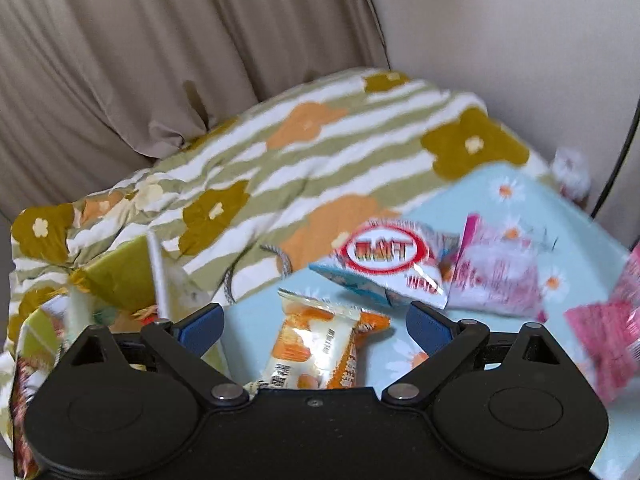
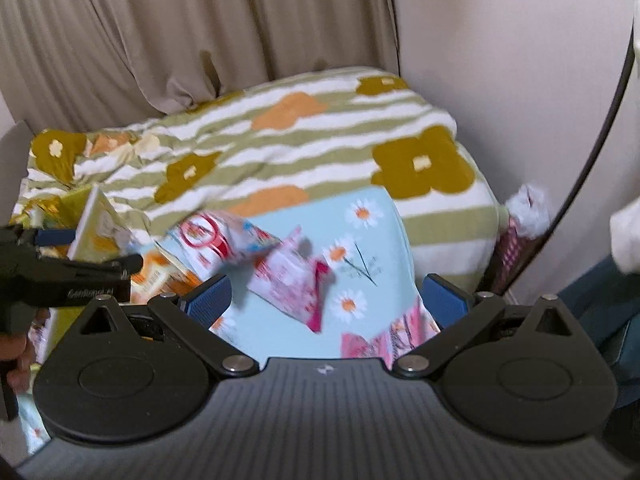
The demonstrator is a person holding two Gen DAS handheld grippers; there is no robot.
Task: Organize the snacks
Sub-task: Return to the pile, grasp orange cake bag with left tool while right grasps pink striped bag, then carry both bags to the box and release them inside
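Orange snack packet [image 1: 316, 344]: it lies low and centre in my left wrist view, on the light blue daisy cloth [image 1: 256, 312], between my spread left fingers but not touched by either that I can see.

Left gripper [image 1: 314, 322]: jaws wide apart, holding nothing.

Red-ring packet [image 1: 384, 264]: just above and right of the orange one, tilted, overlapping a pink packet [image 1: 496, 276] at right of centre.

Right gripper [image 2: 328, 300]: jaws also wide apart, empty; a pink packet [image 2: 292, 280] sits in the middle of my right view, and another [image 2: 384, 340] lies low, near the right finger.

Yellow-green box [image 1: 120, 276]: left edge of the left view, open I think, with wrappers inside; likely where the snacks go.

Striped flower blanket [image 1: 320, 140]: fills the middle band, with the curtain [image 1: 160, 40] at upper left.

Risk, grip: the foil wrapper looks slick and puffy; closing on a corner could let it squirt out.

Risk, cloth: if I come in too low the fingers may pinch the cloth with the packet.

Risk, sight: both views are motion-blurred, so I may misjudge where things are.

Risk, crowding: the left gripper shows at the left edge of my right view; the two could collide.
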